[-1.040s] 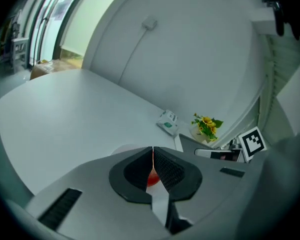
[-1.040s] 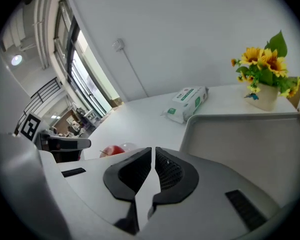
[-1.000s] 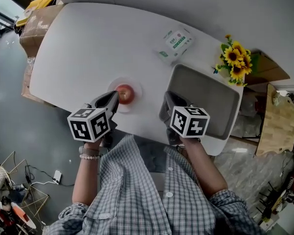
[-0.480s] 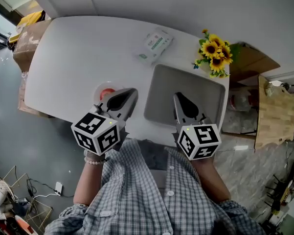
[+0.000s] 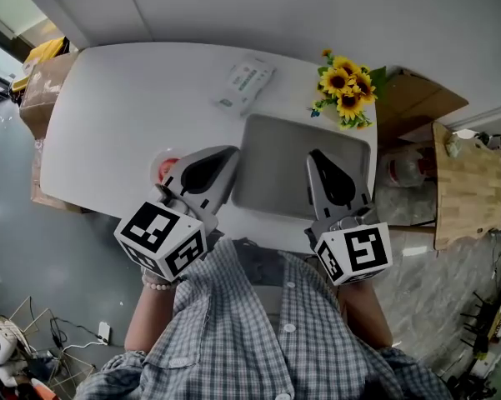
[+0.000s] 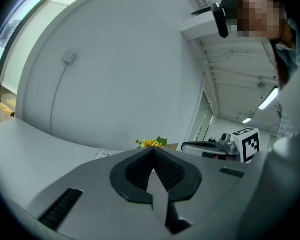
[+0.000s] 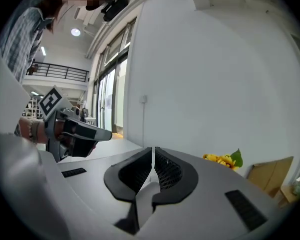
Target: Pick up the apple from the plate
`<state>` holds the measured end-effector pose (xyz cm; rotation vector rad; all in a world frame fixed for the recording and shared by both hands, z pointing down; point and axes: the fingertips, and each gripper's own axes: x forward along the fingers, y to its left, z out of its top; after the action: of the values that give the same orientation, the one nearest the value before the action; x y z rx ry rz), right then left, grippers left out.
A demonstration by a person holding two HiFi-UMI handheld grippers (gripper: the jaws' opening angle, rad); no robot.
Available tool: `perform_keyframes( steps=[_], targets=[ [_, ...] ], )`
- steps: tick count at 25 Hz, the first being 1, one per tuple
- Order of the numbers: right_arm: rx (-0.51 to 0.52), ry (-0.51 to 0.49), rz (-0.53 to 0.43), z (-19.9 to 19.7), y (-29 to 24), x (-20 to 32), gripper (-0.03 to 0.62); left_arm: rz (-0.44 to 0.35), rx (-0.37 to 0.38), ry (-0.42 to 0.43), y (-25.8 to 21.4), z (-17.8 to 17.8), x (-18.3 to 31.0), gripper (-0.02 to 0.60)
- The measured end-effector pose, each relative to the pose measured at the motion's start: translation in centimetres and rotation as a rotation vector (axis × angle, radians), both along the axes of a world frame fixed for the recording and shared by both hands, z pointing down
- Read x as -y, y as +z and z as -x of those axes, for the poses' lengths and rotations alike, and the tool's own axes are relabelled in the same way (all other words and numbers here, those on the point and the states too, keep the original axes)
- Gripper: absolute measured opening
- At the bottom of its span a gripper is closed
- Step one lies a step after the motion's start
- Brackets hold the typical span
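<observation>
Claws on both sides are pressed together and pinch nothing. The left claw (image 5: 225, 154) (image 6: 152, 153) has its dark ribbed pads meeting at the tips, and the right claw (image 5: 316, 158) (image 7: 153, 149) shows only a hairline slit between its own. Both are held over the near edge of the white round-cornered worktop (image 5: 125, 98), pointing away from the person in the checked shirt (image 5: 250, 332). The small red apple (image 5: 170, 164) lies on a round white plate (image 5: 156, 172) on the worktop. In the head view it is mostly hidden behind the left claw's outer flank, with only a sliver showing. A grey rectangular tray (image 5: 275, 165) lies on the worktop between and beyond the two claws. Past the tray stand a bunch of yellow sunflowers (image 5: 345, 84) and a flat white-and-green packet (image 5: 244, 82).
</observation>
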<state>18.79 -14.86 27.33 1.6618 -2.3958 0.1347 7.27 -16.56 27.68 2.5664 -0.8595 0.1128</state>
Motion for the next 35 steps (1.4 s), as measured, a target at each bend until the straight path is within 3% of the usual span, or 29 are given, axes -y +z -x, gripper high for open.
perform_keyframes(
  steps=[5,24,35],
  targets=[
    [-0.003,0.046,-0.04,-1.4,-0.9,0.0,0.032,-0.027,-0.006,0.023,-1.4,-0.4,-0.6,0.009],
    [-0.041,-0.052,-0.071,-0.9,-1.9,0.2,0.032,-0.022,-0.043,0.044,-2.4,-2.0,-1.0,0.009],
    [-0.048,-0.034,-0.084,-1.2,-2.5,0.7,0.031,-0.029,-0.044,0.048,-2.7,-2.2,-0.7,0.009]
  ],
)
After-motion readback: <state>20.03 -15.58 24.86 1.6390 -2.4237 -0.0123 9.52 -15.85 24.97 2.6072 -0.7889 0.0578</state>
